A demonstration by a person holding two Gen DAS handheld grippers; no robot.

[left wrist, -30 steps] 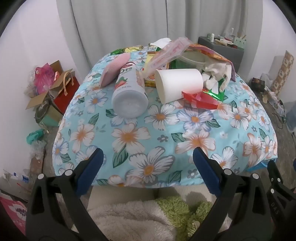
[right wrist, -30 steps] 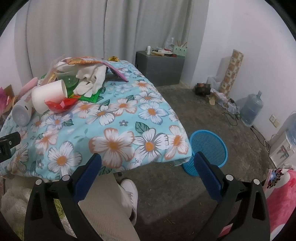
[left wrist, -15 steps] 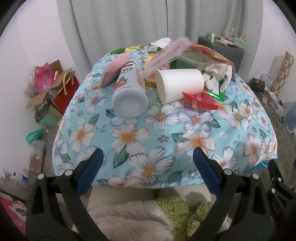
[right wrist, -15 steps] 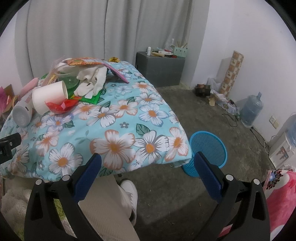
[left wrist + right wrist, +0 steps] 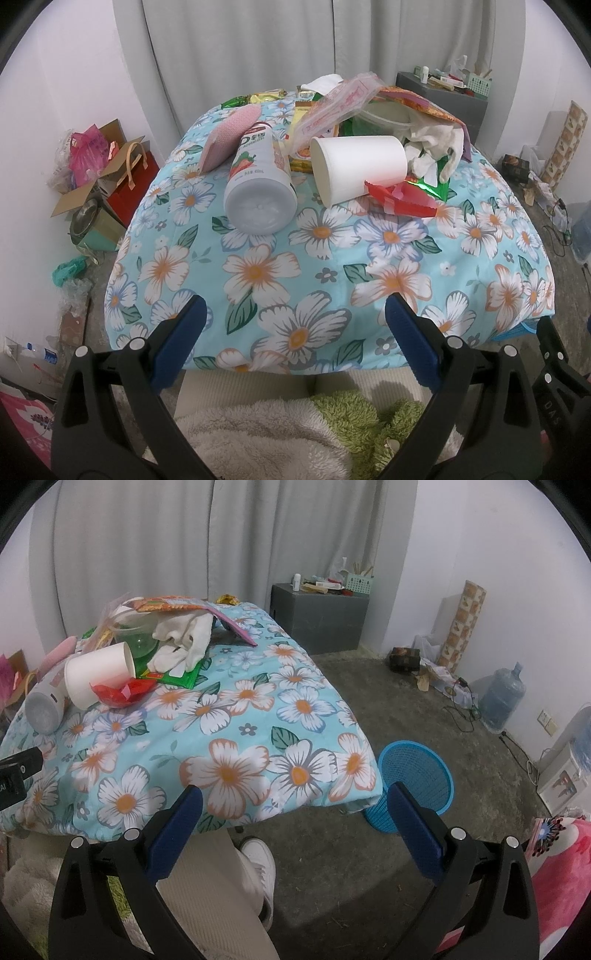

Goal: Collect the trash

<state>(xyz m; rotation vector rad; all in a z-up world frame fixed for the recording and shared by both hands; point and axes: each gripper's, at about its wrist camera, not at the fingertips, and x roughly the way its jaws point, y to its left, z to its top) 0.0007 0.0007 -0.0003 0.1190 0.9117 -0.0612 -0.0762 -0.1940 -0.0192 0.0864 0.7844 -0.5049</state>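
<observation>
Blue flowery cloth [image 5: 317, 280] is covering the table, and trash is lying on top: a white plastic bottle [image 5: 258, 184] beside a white paper cup [image 5: 360, 168]. Left gripper [image 5: 291, 325] and right gripper [image 5: 295, 808] are both hanging wide and holding nothing. Nothing is picked yet; next, I think, is reaching for the bottle, then the blue basket [image 5: 424, 771].

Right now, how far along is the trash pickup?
Nothing looks done: the blue basket on the floor shows no trash inside. Nothing is in hand; the left gripper and right gripper are open. The bottle, paper cup and wrappers remain on the table.
</observation>
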